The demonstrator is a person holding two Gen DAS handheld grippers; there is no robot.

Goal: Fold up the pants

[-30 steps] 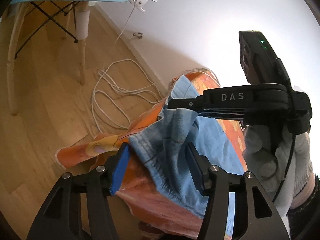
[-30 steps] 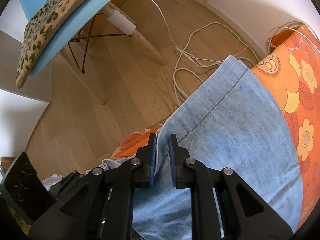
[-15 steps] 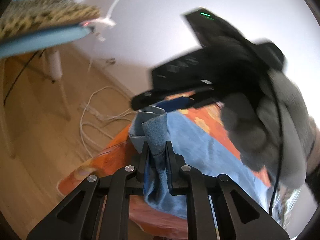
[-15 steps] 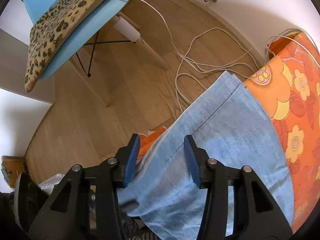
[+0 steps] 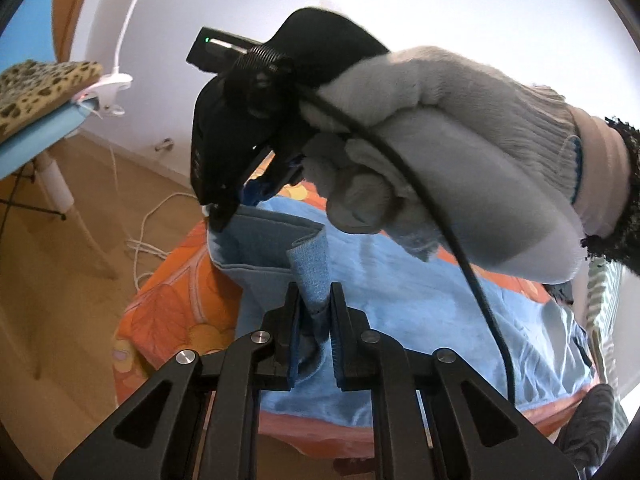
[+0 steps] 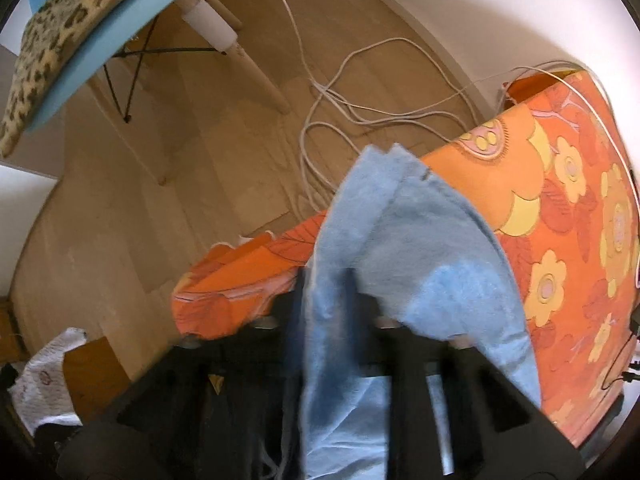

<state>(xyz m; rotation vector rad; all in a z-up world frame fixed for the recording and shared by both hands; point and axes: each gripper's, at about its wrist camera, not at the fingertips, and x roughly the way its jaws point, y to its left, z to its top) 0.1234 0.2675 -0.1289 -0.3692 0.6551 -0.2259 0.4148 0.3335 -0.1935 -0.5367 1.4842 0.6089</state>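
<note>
Both grippers pinch the pants (image 5: pixel 420 300) on the orange cloth (image 5: pixel 172 292): left gripper (image 5: pixel 314 312) clamped on a fold, right gripper (image 6: pixel 326 300) closing on the edge ahead. That shallow bite could slip when lifted.

A pale wooden floor (image 6: pixel 132 216) met a white wall (image 5: pixel 400 4). A blue chair (image 6: pixel 104 40) with a leopard-print cushion (image 6: pixel 44 52) stood near loose white cables (image 6: pixel 360 112) beside the orange floral cover (image 6: pixel 568 216).
</note>
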